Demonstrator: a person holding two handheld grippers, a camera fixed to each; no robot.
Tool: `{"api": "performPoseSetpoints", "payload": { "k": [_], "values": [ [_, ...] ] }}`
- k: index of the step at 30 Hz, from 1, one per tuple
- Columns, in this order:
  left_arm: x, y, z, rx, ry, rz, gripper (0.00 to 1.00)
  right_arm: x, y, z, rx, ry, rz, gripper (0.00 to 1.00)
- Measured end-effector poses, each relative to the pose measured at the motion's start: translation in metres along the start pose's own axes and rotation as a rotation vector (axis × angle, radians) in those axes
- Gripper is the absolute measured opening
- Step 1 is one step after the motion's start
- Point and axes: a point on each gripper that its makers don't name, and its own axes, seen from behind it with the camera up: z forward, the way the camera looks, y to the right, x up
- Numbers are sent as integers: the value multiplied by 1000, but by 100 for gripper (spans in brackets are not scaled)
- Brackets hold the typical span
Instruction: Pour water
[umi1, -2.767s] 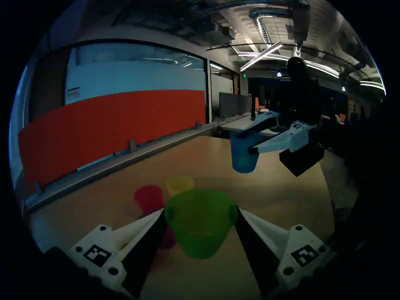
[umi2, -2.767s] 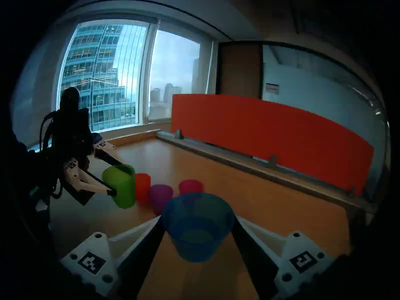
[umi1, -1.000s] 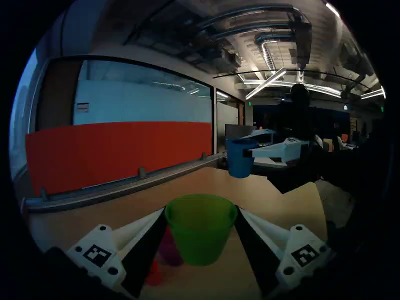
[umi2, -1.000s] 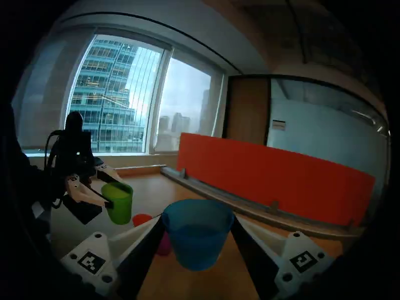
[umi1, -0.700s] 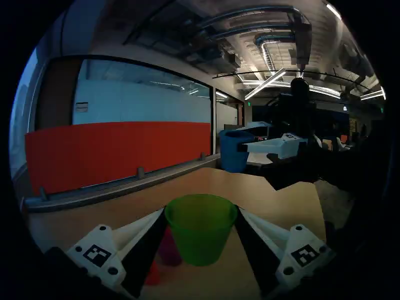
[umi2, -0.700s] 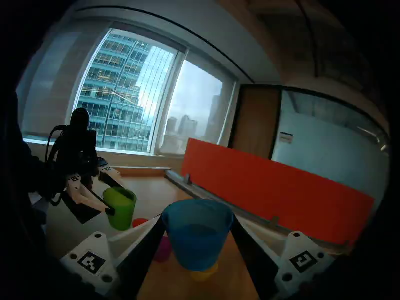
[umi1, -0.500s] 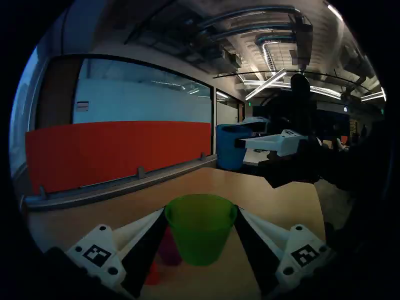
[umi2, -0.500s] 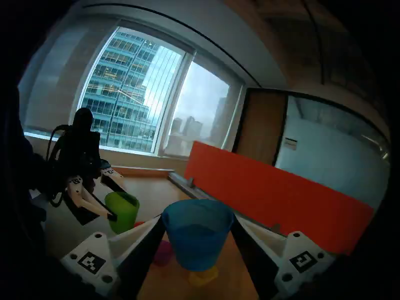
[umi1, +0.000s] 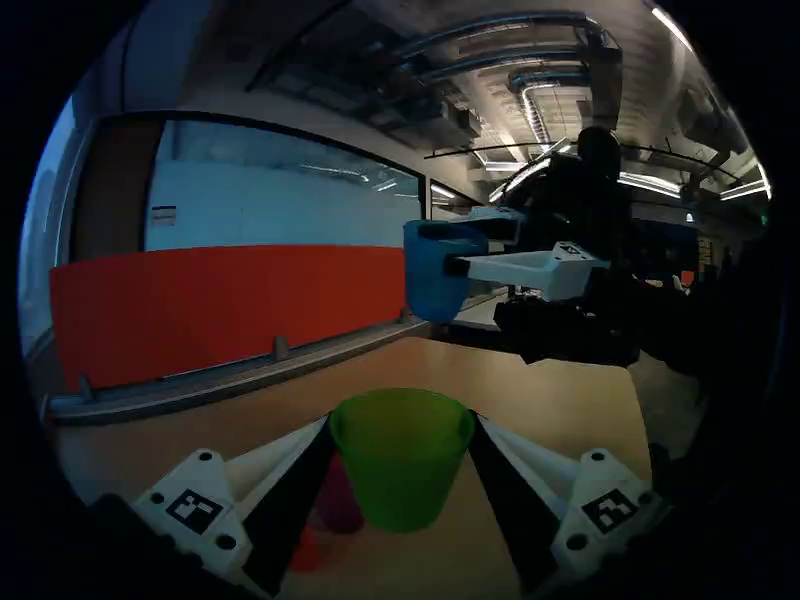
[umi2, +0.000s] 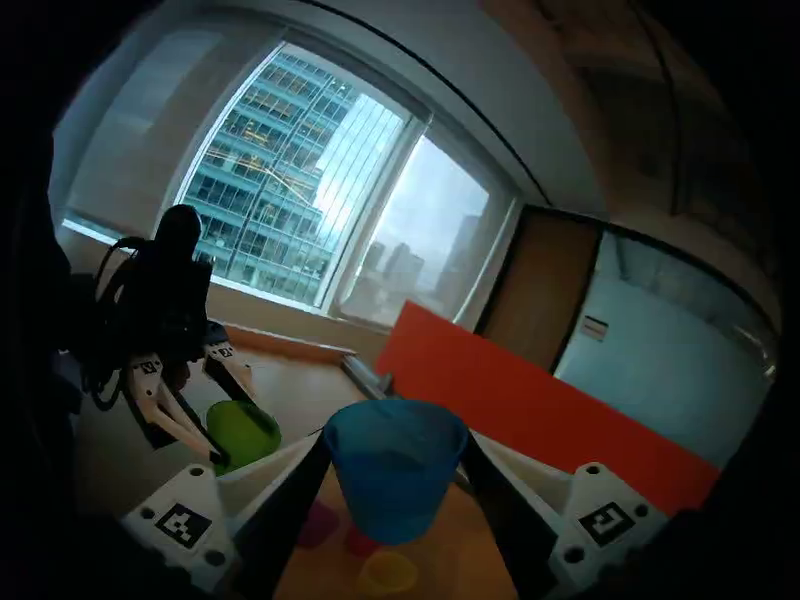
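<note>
Small purple cup (umi1: 340, 495) beside red cup (umi1: 305, 552) on wooden table (umi1: 560, 400). Orange panel (umi1: 230, 300) behind. Tall window (umi2: 290, 220) at far side.

The right hand-held gripper (umi1: 452, 243) has carried the blue cup (umi1: 426, 285) higher and closer to the green cup (umi1: 402, 458).

The left gripper (umi1: 400, 440) and right gripper (umi2: 395, 450) had white fingers (umi1: 255, 470), black inner faces and square black-and-white markers (umi1: 193, 508).

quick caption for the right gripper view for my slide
Right hand-held gripper holds a blue cup, facing the green cup in the left hand-held gripper, with a city window behind.
</note>
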Motion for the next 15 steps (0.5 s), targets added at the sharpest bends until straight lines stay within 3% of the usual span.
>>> {"api": "performPoseSetpoints", "payload": {
  "k": [15],
  "values": [
    [6,4,4,-6,9,3,90,29,-3,23,27,27,-193,92]
  ]
}}
